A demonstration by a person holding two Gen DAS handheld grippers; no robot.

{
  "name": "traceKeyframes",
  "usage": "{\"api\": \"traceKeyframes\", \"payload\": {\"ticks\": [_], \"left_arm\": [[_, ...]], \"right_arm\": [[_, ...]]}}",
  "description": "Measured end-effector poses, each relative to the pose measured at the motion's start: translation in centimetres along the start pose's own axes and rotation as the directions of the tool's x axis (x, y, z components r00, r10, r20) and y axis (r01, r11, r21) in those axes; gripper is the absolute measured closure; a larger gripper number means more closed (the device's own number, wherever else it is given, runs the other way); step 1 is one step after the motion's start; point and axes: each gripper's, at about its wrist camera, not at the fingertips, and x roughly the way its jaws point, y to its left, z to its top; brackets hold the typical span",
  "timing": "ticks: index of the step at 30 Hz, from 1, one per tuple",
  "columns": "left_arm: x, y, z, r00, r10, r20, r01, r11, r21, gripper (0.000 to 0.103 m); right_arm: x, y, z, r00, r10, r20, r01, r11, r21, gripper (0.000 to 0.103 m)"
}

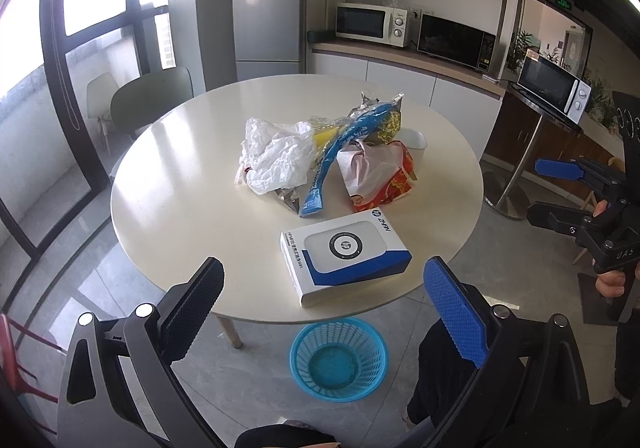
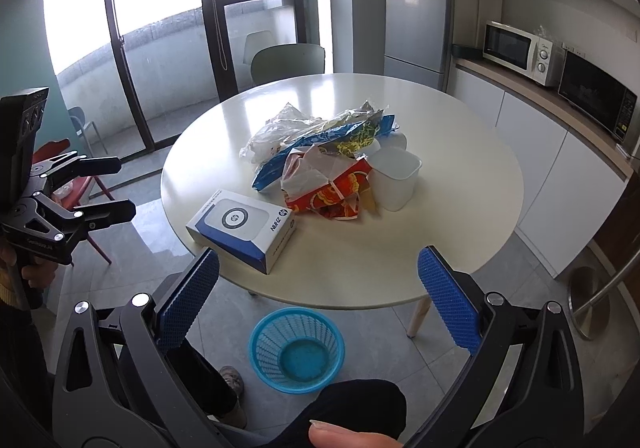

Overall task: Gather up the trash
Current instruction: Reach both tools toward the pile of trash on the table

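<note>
The trash pile (image 1: 320, 155) (bags, wrappers, a cup) sits mid-counter (image 1: 168, 183), a box (image 1: 344, 252) near the front edge, above the blue basket (image 1: 339, 358) on the floor. Left hand-held gripper (image 1: 324, 312) and right hand-held gripper (image 2: 318, 298) both gape wide, empty. Crinkly bags could slip or snag neighbours; the counter's near rim has open room.

both wrist views look down from near the round surface (image 1: 168, 183), sharing it and the blue basket (image 2: 296, 350).
</note>
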Motion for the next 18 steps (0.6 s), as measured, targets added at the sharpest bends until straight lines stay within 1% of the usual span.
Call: {"api": "traceKeyframes", "payload": {"ticks": [11,18], "left_arm": [[5.9,2.3,2.8,0.998,-0.044,-0.055,0.044,0.999,0.005,0.006],[10.3,3.9,4.6,0.992,-0.075,-0.104,0.075,0.997,-0.006,0.007]], "right_arm": [[6.0,-2.0,2.7,0.999,0.025,-0.042,-0.025,1.000,0.006,0.008],[9.8,-3.4,4.7,0.996,0.047,-0.072,-0.046,0.999,0.010,0.008]]}}
